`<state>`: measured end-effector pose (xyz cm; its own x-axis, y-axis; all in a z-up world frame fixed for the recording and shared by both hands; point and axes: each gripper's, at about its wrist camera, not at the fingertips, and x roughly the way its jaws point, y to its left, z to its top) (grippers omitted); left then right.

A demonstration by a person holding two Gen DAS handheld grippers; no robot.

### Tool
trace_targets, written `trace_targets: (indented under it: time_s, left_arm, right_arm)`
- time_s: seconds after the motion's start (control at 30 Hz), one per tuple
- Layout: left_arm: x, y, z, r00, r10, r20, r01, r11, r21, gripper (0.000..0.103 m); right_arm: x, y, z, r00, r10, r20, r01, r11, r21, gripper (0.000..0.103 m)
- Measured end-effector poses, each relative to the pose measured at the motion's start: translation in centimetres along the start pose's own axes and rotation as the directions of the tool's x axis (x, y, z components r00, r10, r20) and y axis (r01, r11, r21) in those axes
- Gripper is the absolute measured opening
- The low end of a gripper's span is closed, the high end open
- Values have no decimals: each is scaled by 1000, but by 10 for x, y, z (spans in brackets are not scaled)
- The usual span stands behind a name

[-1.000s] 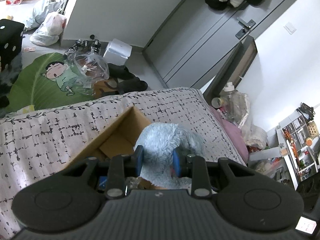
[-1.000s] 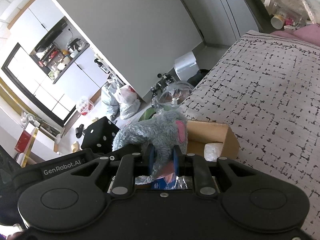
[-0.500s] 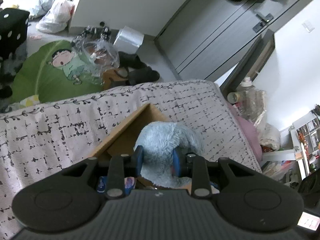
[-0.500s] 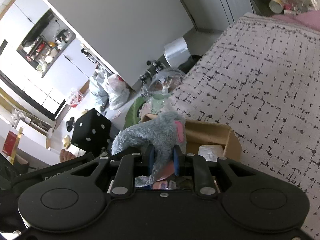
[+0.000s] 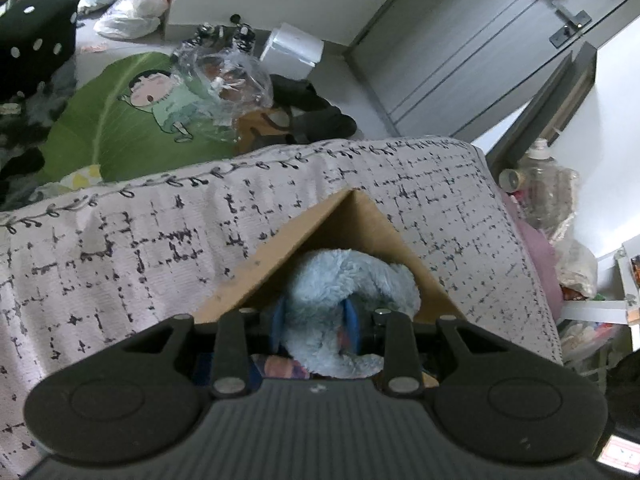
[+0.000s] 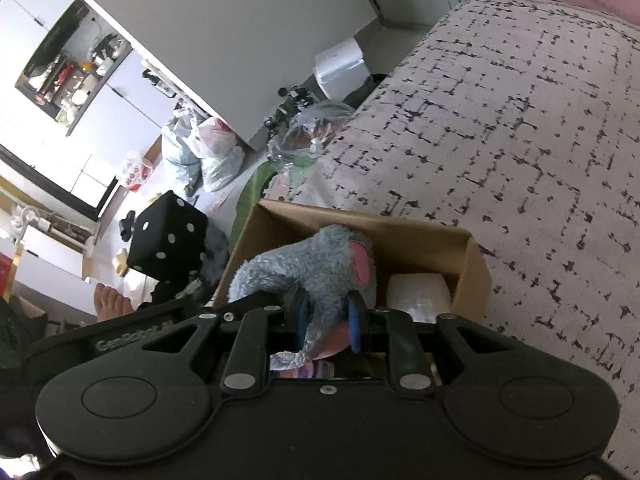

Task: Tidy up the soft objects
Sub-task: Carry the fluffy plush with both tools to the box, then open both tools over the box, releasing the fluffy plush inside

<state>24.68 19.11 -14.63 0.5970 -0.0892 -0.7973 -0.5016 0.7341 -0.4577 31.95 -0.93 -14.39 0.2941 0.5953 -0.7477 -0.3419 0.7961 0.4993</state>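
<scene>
Both grippers, left gripper (image 5: 314, 326) and right gripper (image 6: 327, 320), clamped on grey plush elephant (image 6: 316, 264), tilted down over cardboard box (image 6: 472, 264). Box contents below fingers mostly hidden.

A bed with a pale check-patterned cover (image 5: 160, 240) fills the foreground. Beyond it, the grey floor (image 5: 352, 92) meets a white wall (image 6: 240, 20) and grey panelled doors (image 5: 460, 40). A green leaf-shaped rug (image 5: 120, 128) lies below.

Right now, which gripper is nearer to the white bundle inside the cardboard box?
Right. The right gripper grips the plush toy just beside the white bundle; the left gripper grips the toy on its far side from the bundle.
</scene>
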Motion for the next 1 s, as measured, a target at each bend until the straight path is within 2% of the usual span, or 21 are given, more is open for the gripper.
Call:
trace_targets:
  time_s: [0.07,0.17,0.37,0.57,0.63,0.7,0.8,0.87,1.0]
  left_arm:
    - [0,-3,1,1000,25,1,-25,1000,11,32]
    - [-5,-4,2,1000,31,-1,-31,999,7,37]
    - [-20,-8,-1,999,47,17,-47,999,5,44]
    - [-42,-16,-7,995,72,61,-74,997,25,59]
    - [-51,-18,-10,994,74,78,-77,997,32,65]
    - [-60,-20,-12,993,82,90,-87,995,45,70]
    - [-72,-23,-17,990,94,105,-101,993,65,77]
    - [-78,-25,-23,990,93,107,-102,992,81,79]
    - [-92,-31,-39,992,75,105,-87,990,111,79]
  right_arm:
    - [-3,1,2,1000,-1,-1,1,1000,-2,25]
    - [-10,-1,5,1000,-28,14,28,1000,-5,31]
    - [-27,-7,3,999,-25,34,24,999,21,32]
    - [-47,-7,-3,998,-28,55,27,999,29,37]
    - [-56,-7,-6,997,-33,64,31,999,27,46]
    - [-66,-7,-9,996,-39,76,38,999,20,51]
    - [-82,-9,-16,994,-42,100,40,999,25,54]
    - [-91,-11,-20,993,-42,112,38,999,36,56]
    - [-111,-13,-29,987,-72,141,68,997,35,69]
